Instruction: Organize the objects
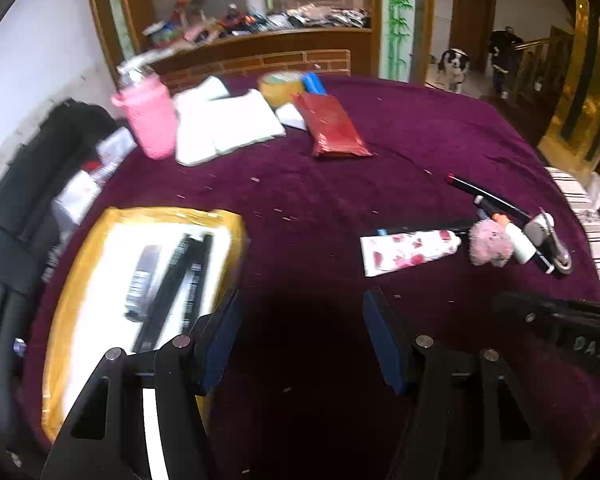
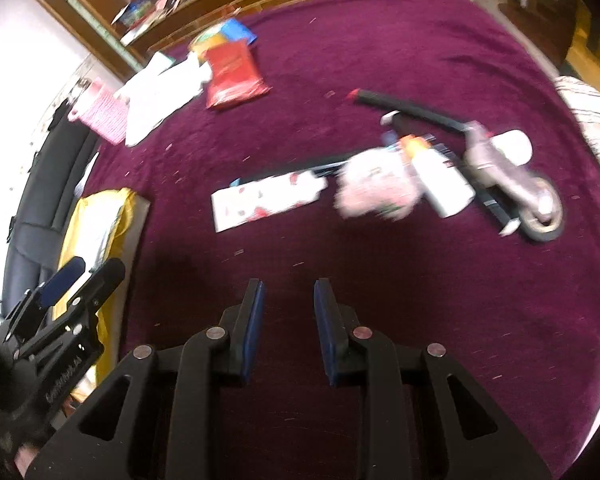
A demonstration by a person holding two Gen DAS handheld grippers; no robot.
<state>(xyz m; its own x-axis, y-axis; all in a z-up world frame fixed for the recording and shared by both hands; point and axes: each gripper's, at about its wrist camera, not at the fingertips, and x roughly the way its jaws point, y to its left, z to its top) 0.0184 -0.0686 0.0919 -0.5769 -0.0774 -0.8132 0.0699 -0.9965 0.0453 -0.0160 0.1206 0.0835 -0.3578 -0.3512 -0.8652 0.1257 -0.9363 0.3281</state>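
Scattered objects lie across a round table (image 1: 380,152) under a maroon cloth. Nearest both grippers is a flat white tube printed with red hearts (image 1: 410,250), lying on its side toward the right of the table. Its cap end meets a fluffy pink pom-pom (image 1: 490,242), and just beyond that sit a small white bottle (image 1: 520,244), long black sticks (image 1: 488,198) and a metal clip-like tool (image 1: 554,240), all bunched together. The right wrist view shows this cluster larger, though smeared by blur.

Only the left wrist view looks into the yellow-rimmed tray (image 1: 80,264) at the table's near left edge: it has a white floor and several dark slim items lying in it. From the right wrist camera the tray shows only edge-on.

At the far side lie a red packet (image 1: 336,126), white folded pouches (image 1: 228,124), a pink knitted bottle sleeve (image 1: 148,120) and a yellow tape roll (image 1: 280,86).

The left gripper (image 1: 302,344) hangs above bare cloth beside the tray, its jaws spread wide with nothing between them. The right gripper (image 2: 289,324) has its jaws drawn closer, a narrow gap left and nothing in it, above bare cloth short of the tube.
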